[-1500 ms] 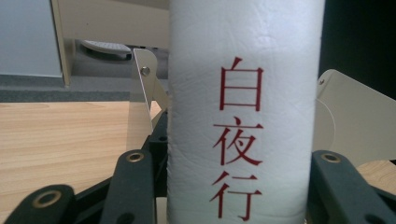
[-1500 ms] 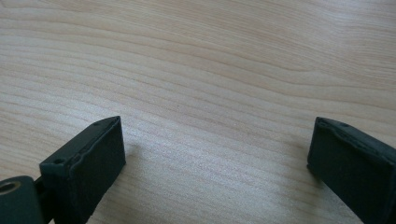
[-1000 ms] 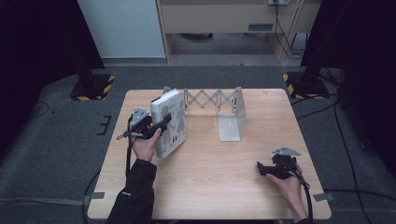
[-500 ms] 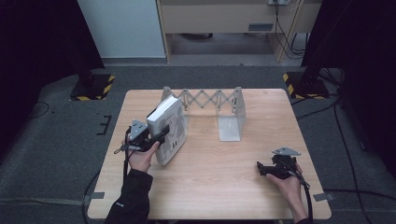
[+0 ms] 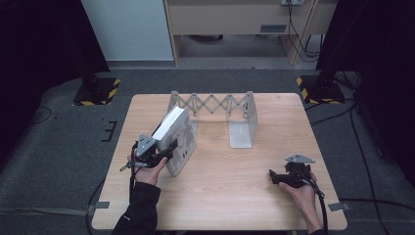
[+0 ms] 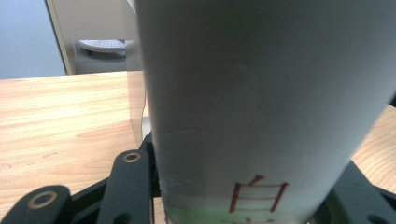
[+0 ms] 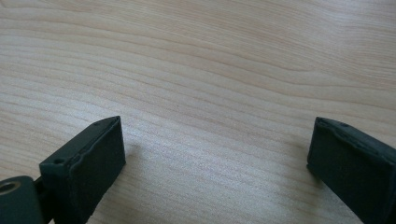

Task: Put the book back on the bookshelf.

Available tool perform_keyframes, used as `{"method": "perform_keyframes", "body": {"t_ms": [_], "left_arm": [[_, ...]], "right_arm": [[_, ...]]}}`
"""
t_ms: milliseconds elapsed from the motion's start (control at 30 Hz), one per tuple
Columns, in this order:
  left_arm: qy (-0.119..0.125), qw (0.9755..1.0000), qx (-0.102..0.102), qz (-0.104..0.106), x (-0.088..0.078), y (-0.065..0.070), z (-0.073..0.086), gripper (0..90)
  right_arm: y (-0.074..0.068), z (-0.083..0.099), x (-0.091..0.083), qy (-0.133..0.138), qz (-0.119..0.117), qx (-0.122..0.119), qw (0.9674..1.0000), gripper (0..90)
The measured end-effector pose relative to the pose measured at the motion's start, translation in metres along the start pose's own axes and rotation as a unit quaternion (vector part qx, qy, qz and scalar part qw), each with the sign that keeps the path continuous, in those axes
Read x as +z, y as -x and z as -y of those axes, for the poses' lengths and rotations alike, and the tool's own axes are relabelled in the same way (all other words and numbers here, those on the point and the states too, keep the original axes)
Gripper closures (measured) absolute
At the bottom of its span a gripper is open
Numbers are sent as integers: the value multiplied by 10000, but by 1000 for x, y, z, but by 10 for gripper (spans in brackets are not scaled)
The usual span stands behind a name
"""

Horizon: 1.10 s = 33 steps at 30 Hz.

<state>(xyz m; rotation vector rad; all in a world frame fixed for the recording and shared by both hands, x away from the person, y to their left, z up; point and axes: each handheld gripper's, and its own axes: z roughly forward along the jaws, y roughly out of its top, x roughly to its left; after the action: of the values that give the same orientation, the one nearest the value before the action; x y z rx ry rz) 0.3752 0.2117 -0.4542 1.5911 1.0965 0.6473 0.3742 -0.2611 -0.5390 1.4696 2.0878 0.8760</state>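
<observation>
The left gripper (image 5: 169,148) clamps a thick white book with red lettering (image 5: 177,139) by its spine, the book standing tilted on the pale wooden table (image 5: 220,196) just in front of the left end of the grey metal expanding book rack (image 5: 215,105). Well to the right of that rack, near the table's front edge, the right gripper (image 5: 274,177) rests low with its jaws spread wide and nothing between them.

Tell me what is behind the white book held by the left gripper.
Behind the white book stands the expanding metal book rack on the table. The book covers the rack's left end plate, so its base there is hidden.
</observation>
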Motion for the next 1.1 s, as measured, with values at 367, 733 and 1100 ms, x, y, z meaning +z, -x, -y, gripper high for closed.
{"method": "perform_keyframes", "body": {"t_ms": [367, 733, 1100], "left_arm": [[290, 9994, 64, -177, 9, 5, 4, 515], [321, 9985, 116, -416, 21, 6, -3, 516], [322, 9980, 135, -534, 28, 7, -8, 515]], "right_arm": [[0, 0, 0, -1, -3, 0, 10000, 44], [0, 0, 0, 0, 2, -1, 10000, 43], [0, 0, 0, -3, -4, -8, 10000, 42]]}}
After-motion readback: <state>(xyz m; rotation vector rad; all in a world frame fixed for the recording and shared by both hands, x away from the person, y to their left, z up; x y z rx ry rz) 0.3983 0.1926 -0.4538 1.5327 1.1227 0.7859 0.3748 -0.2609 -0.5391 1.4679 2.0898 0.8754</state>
